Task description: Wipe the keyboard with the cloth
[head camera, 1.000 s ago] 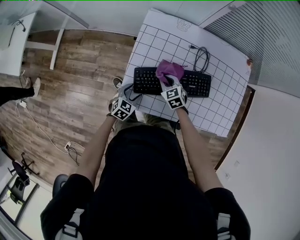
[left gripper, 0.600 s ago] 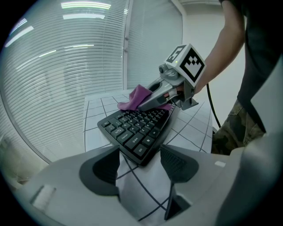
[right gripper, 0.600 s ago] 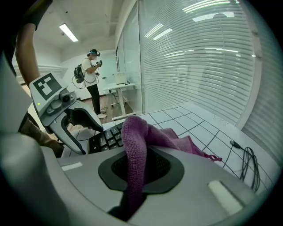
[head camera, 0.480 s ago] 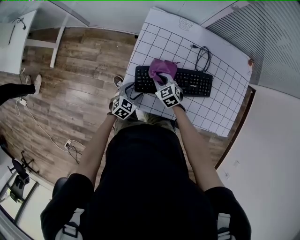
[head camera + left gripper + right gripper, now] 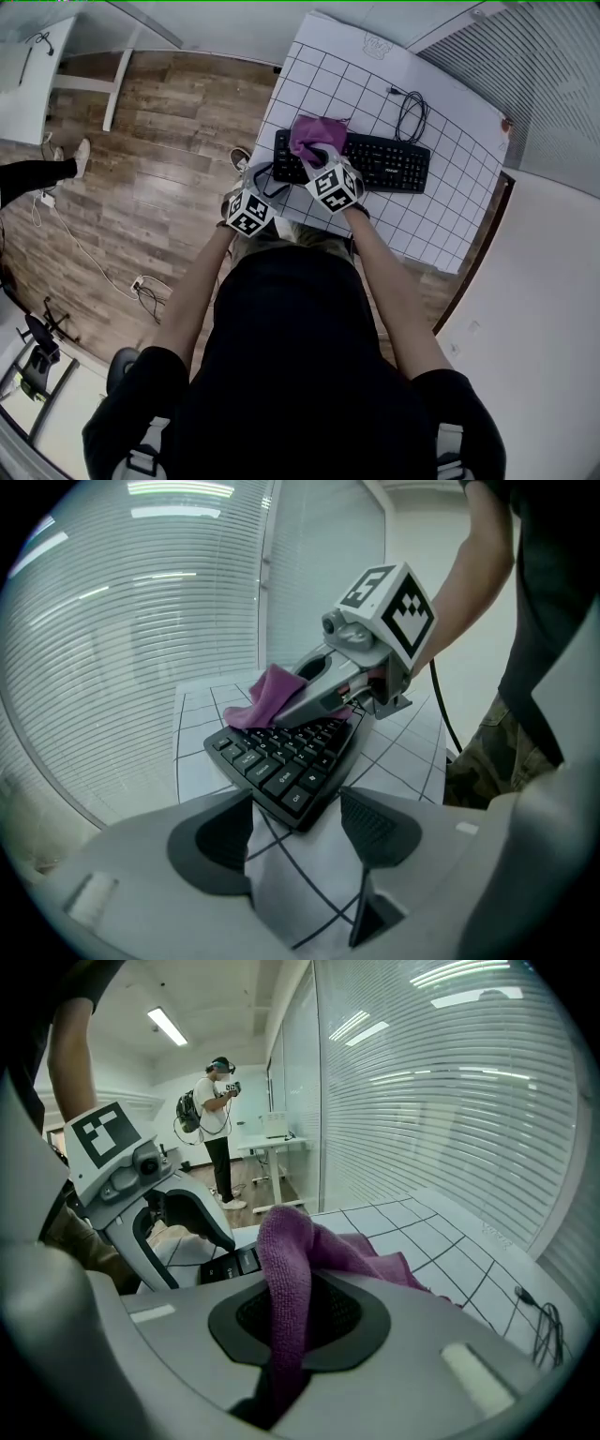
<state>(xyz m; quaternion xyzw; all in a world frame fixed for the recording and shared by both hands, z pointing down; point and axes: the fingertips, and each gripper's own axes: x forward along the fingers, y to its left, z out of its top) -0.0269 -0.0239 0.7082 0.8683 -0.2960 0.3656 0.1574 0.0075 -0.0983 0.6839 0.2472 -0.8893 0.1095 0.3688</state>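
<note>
A black keyboard [image 5: 380, 163] lies across the white gridded table [image 5: 441, 225]. A purple cloth [image 5: 313, 137] rests on the keyboard's left part, and my right gripper [image 5: 323, 157] is shut on it. In the right gripper view the cloth [image 5: 292, 1274] is pinched between the jaws and drapes forward over the keys [image 5: 230, 1265]. My left gripper [image 5: 266, 180] stays at the keyboard's left end. In the left gripper view its jaws [image 5: 298, 825] stand open on either side of the keyboard's near corner [image 5: 295, 803], with the pads apart from it.
A coiled black cable [image 5: 409, 109] lies behind the keyboard. The table's left edge drops to wooden floor [image 5: 159, 178]. Someone's legs [image 5: 37, 174] show at the far left, and a person [image 5: 217, 1129] stands farther back in the room. Window blinds [image 5: 450, 1082] run along the right.
My right gripper has dragged the cloth leftward along the keyboard, towards its left end. The left gripper has stayed put.
</note>
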